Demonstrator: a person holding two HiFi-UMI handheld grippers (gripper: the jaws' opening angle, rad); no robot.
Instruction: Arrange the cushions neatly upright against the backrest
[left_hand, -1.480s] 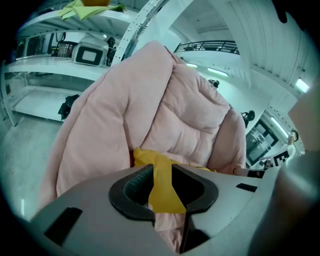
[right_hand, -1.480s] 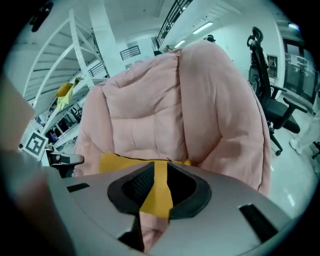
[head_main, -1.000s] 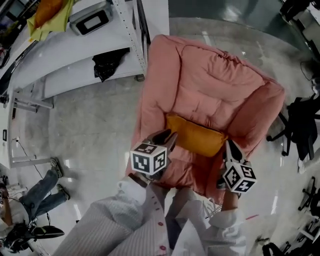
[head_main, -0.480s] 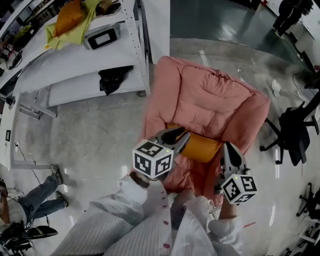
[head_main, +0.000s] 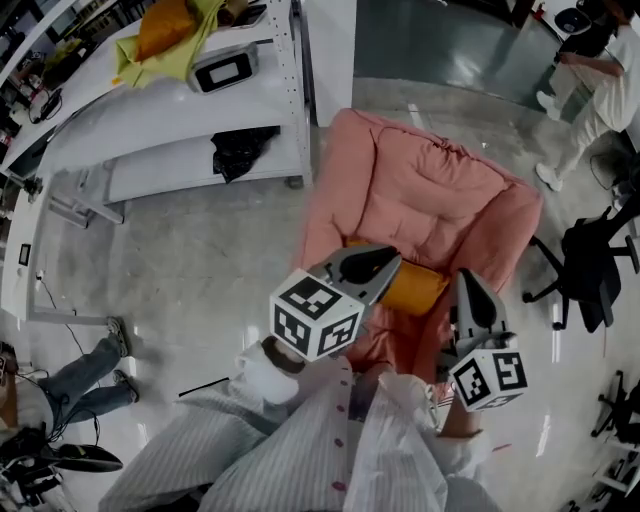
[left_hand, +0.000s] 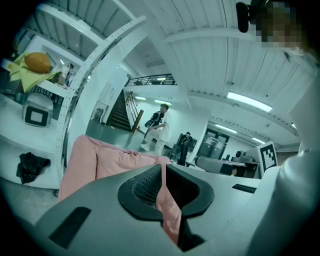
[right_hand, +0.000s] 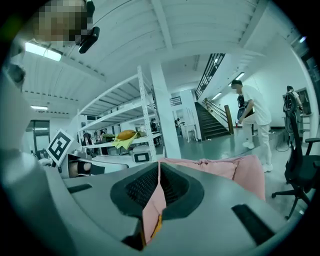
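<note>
The left gripper (head_main: 390, 264) and right gripper (head_main: 470, 282), both empty, have just been closing nearly together above the orange cushion (head_main: 415, 288) on the pink armchair (head_main: 430, 190). White shelving (head_main: 180, 110) stands beside it.

Salmon-pink padded fabric armchair (head_main: 430, 195); orange fabric cushion (head_main: 420, 285). White pinstriped shirt sleeve (head_main: 230, 440) near. Yellow-green cloth (head_main: 140, 65) far left, white metal shelf (head_main: 150, 110); grey glossy floor (head_main: 200, 260).

Pink armchair (head_main: 430, 190) on glossy grey floor (head_main: 190, 250), orange cushion (head_main: 418, 288) on its seat.
</note>
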